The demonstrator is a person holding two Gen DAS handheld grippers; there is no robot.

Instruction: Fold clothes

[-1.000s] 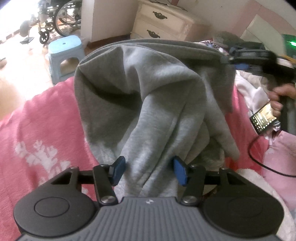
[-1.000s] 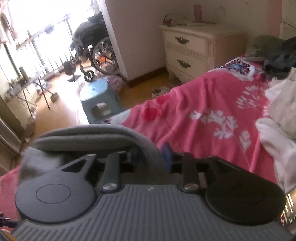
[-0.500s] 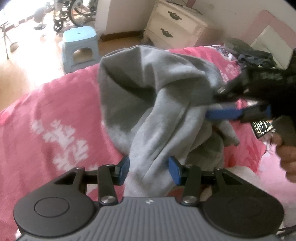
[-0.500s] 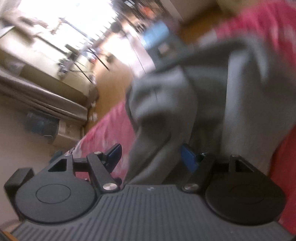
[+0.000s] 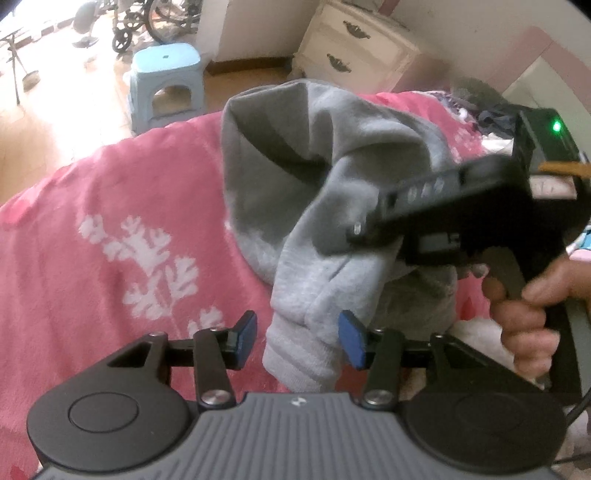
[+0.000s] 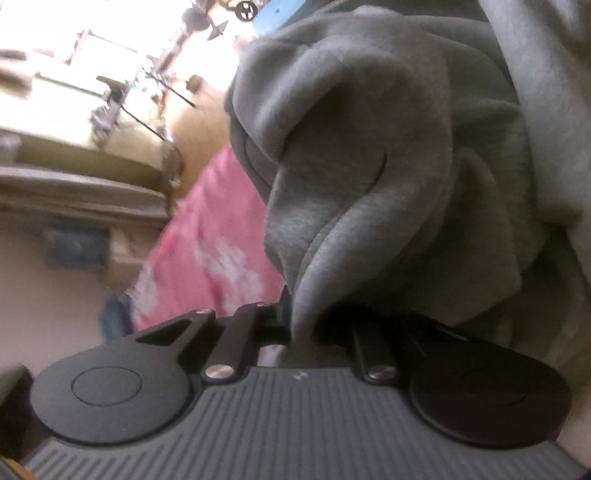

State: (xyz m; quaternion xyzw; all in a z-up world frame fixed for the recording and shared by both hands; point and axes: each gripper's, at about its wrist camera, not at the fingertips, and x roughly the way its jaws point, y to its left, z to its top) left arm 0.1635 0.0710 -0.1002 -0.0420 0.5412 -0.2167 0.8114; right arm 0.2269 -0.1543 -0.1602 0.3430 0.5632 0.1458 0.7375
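Blue plastic stool [image 5: 166, 79], cream drawer chest [image 5: 354, 48], wheelchair wheels [image 5: 166, 14]

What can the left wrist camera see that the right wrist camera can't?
Only the left wrist view shows the blue stool, the white dresser and the hand holding the right gripper. Only the right wrist view shows that gripper's jaws pinched on cloth. Both show the gray sweatshirt and pink bedspread.

right gripper [image 6: 301, 332] fingertips buried in grey garment [image 6: 388, 166], background blurred
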